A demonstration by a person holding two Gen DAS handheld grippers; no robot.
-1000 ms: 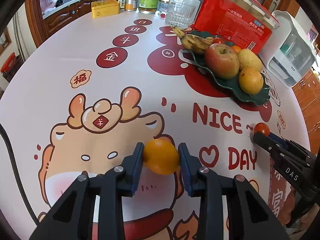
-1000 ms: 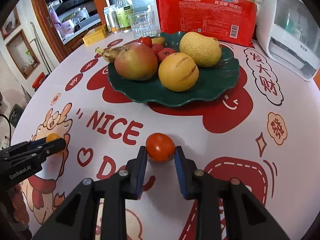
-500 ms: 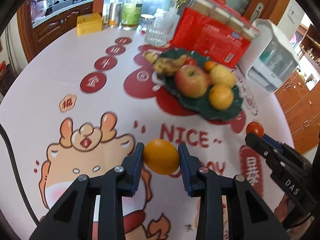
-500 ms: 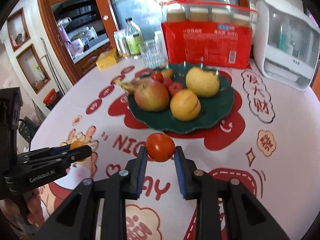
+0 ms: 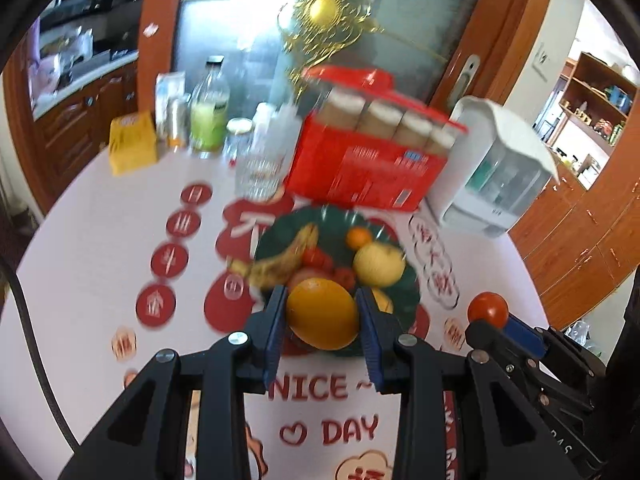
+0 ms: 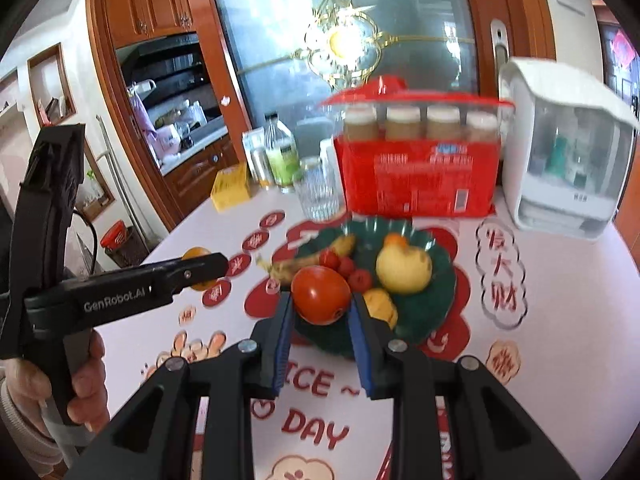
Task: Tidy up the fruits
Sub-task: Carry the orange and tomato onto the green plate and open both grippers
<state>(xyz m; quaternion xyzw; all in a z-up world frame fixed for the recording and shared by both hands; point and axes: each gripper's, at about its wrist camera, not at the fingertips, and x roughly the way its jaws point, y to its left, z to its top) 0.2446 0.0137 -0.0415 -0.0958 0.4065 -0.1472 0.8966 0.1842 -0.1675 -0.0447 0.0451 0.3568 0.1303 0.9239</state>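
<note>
At the far edge of the worktop (image 6: pixel 560 320): red package (image 6: pixel 416 184) beside white appliance (image 6: pixel 568 164), clear glass (image 6: pixel 318 196) in front, green bottle (image 6: pixel 282 156), yellow box (image 6: pixel 231 190) leftmost.

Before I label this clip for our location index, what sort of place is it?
Most likely a home dining area beside a kitchen. A table with a festive printed tablecloth holds a green fruit plate, wooden cabinets and a kitchen counter show through a doorway, and a glass door stands behind.
</note>
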